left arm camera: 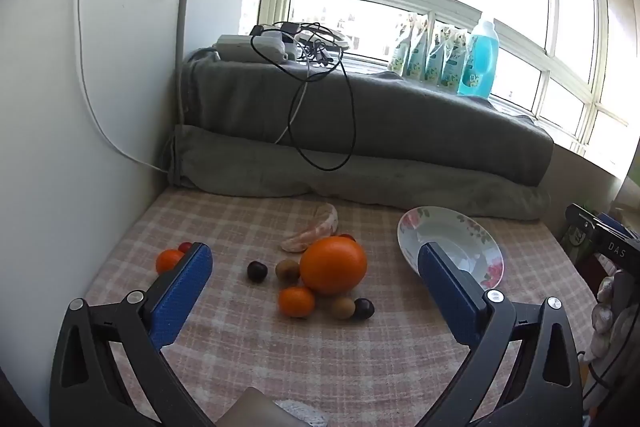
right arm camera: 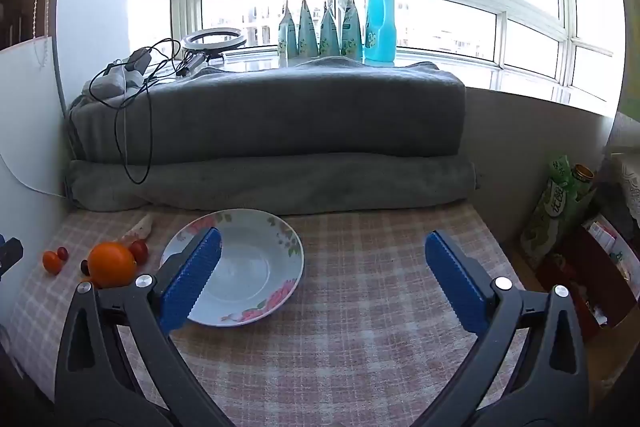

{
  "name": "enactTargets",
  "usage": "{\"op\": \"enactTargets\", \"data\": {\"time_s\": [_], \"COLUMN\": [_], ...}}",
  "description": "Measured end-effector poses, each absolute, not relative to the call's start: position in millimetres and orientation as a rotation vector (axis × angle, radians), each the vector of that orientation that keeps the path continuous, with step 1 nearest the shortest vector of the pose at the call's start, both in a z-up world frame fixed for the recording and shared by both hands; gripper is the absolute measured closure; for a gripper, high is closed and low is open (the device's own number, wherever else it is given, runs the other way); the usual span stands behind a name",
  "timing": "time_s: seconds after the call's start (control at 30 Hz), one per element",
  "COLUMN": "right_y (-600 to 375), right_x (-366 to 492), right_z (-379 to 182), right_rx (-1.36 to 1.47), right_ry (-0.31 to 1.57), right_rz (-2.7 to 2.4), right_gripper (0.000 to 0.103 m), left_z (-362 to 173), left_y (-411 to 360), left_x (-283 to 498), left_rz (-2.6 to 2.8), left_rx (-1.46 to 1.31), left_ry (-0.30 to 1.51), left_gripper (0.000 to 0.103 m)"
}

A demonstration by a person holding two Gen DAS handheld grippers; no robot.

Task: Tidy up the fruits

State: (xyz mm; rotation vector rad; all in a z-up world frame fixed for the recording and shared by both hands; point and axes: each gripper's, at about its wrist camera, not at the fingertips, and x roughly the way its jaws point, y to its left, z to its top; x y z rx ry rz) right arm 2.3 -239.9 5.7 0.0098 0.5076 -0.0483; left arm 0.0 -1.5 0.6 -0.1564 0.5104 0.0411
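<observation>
A big orange (left arm camera: 334, 265) lies mid-cloth among small fruits: a tangerine (left arm camera: 296, 301), a kiwi (left arm camera: 287, 270), a dark plum (left arm camera: 257, 271), a pale brown fruit (left arm camera: 343, 307), another plum (left arm camera: 364, 308) and a peeled citrus segment (left arm camera: 316, 231). Further left sit a second tangerine (left arm camera: 168, 260) and a red cherry tomato (left arm camera: 184, 247). My left gripper (left arm camera: 316, 255) hovers open over this cluster, holding nothing. A floral plate (right arm camera: 256, 247) sits to the right, empty. My right gripper (right arm camera: 322, 245) stands open above the plate's right side. The right wrist view shows the orange (right arm camera: 111, 264) at left.
A checked cloth (right arm camera: 360, 307) covers the table. Folded grey blankets (right arm camera: 264, 131) line the back, with cables (left arm camera: 320, 99) draped over them. A blue bottle (right arm camera: 379, 19) and pouches (right arm camera: 316, 27) stand on the windowsill. Packages and a jar (right arm camera: 560, 203) crowd the right edge; a white wall (left arm camera: 60, 107) is at left.
</observation>
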Motion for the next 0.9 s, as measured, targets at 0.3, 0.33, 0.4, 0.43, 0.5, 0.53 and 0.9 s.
{"op": "enactTargets", "data": {"time_s": [0.3, 0.33, 0.4, 0.43, 0.5, 0.53, 0.9], "right_y": [-241.4, -240.5, -242.6, -242.3, -241.6, -241.6, -241.0], "right_x": [-2.0, -1.9, -2.3, -2.2, -2.1, -2.3, -1.9], "right_z": [12.3, 13.0, 13.3, 13.1, 12.6, 12.4, 14.0], "right_rx": [0.017, 0.017, 0.023, 0.023, 0.023, 0.024, 0.020], "right_ry": [0.494, 0.496, 0.495, 0.495, 0.496, 0.496, 0.501], "right_rz": [-0.055, -0.057, -0.055, -0.055, -0.057, -0.057, -0.056], "right_gripper": [0.000, 0.000, 0.000, 0.000, 0.000, 0.000, 0.000], "left_z": [3.0, 3.3, 4.2, 4.8, 4.3, 4.5, 3.5], "left_y": [-2.5, -2.2, -1.0, -0.3, -2.5, -2.3, -3.2], "left_x": [-0.9, -0.9, -0.8, -1.0, -2.6, -2.7, -3.0], "left_rz": [0.039, 0.039, 0.038, 0.038, 0.040, 0.040, 0.041], "left_rx": [-0.152, -0.151, -0.152, -0.153, -0.150, -0.150, -0.150], "left_ry": [0.517, 0.517, 0.517, 0.517, 0.515, 0.516, 0.515], "left_gripper": [0.001, 0.001, 0.001, 0.001, 0.001, 0.001, 0.001]}}
